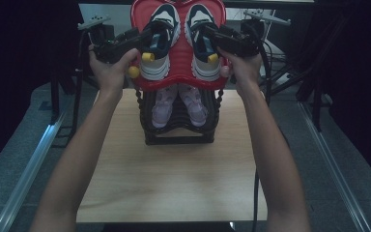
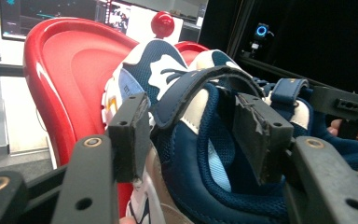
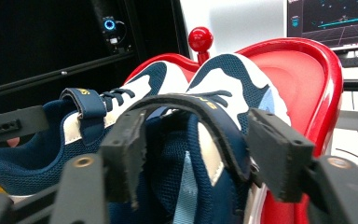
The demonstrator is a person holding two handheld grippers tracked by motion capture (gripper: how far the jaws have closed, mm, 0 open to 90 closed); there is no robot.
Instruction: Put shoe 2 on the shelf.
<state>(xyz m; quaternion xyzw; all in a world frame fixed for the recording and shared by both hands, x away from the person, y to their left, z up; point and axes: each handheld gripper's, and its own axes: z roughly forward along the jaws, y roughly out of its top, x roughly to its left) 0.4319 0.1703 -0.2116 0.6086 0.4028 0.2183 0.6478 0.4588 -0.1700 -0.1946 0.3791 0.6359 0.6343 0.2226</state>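
Overhead, pale wooden table point(image 1: 174, 179), grey floor point(image 1: 9, 145), dark surroundings.

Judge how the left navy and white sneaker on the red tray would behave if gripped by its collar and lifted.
The sneaker looks light, with a mesh upper. Its padded collar would probably squash between the pads. Its strap arches loosely, so it may flop.
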